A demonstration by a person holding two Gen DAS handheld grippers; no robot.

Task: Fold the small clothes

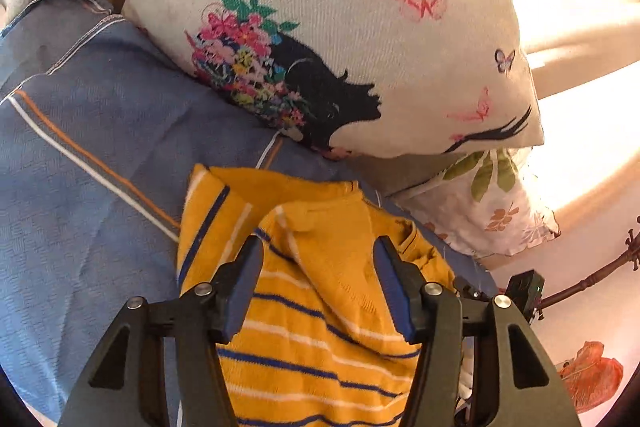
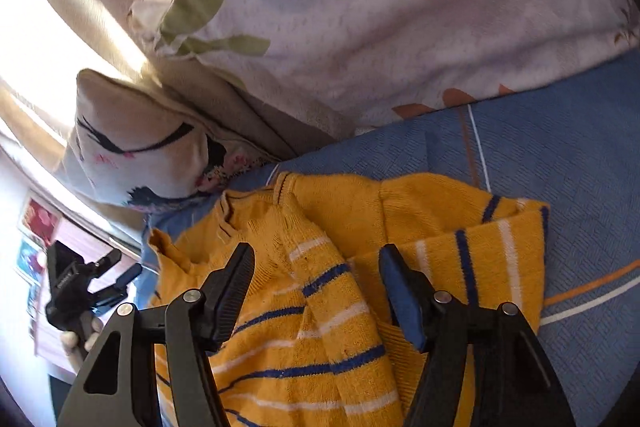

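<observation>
Blue bedding [image 1: 80, 187] with thin orange and white stripes spreads under us, and on it lies the yellow striped sweater [image 1: 312, 307], bunched, with a sleeve thrown across the body. We hold the left gripper [image 1: 318, 251] over the sweater with its jaws standing apart and nothing between them; the right gripper [image 2: 316, 259] hangs over the same garment, also spread wide and empty.

We judge that the sweater needs flattening before any fold. To do that well, we should each pinch a single layer at an outer edge, one near the collar [image 2: 256, 203] and one at the loose sleeve [image 2: 480, 251], then draw the two apart until the knit lies smooth. Grabbing deep into the heap risks catching two layers and locking the wrinkle in.

Just beyond the sweater sits a cream pillow [image 1: 340, 27] printed with flowers and butterflies, and beside it a white pillow [image 2: 380, 27] with orange and green leaves. Both crowd the far edge, so we have little room to spread the sleeves that way; pulling the garment toward us seems the safer course.
</observation>
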